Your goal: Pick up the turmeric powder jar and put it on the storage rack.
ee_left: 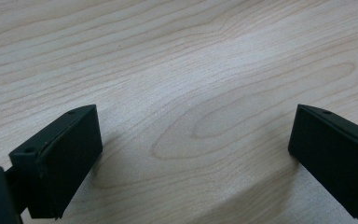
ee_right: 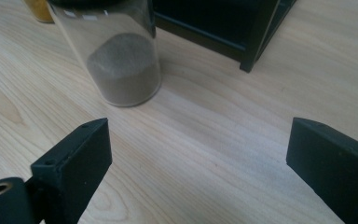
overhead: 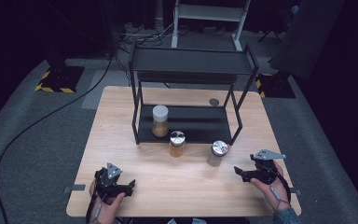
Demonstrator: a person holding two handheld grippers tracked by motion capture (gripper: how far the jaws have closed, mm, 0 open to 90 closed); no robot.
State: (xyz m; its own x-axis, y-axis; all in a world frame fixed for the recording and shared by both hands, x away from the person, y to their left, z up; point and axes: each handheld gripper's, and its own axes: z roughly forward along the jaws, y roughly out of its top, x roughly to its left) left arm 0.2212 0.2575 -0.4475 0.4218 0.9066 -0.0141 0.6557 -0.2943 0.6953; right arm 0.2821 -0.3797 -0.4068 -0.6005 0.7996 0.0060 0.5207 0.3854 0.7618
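Observation:
Three spice jars stand near a black two-tier rack (overhead: 191, 70). A white-lidded jar (overhead: 160, 120) sits on the rack's lower shelf. Just in front of the rack stand a silver-lidded jar of amber powder (overhead: 177, 143) and a silver-lidded jar of brown powder (overhead: 218, 153). My right gripper (overhead: 240, 173) is open and empty, a short way right of the brown jar and pointing toward it. In the right gripper view that jar (ee_right: 121, 60) stands beyond the left jaw of the gripper (ee_right: 199, 125). My left gripper (overhead: 129, 185) rests open near the table's front left, with bare wood between its jaws (ee_left: 193, 114).
The wooden table (overhead: 191, 186) has free room between the two grippers and in front of the jars. A rack leg (ee_right: 256, 42) stands right of the brown jar. A small dark disc (overhead: 214, 101) lies behind the rack. Cables and stands lie on the floor beyond.

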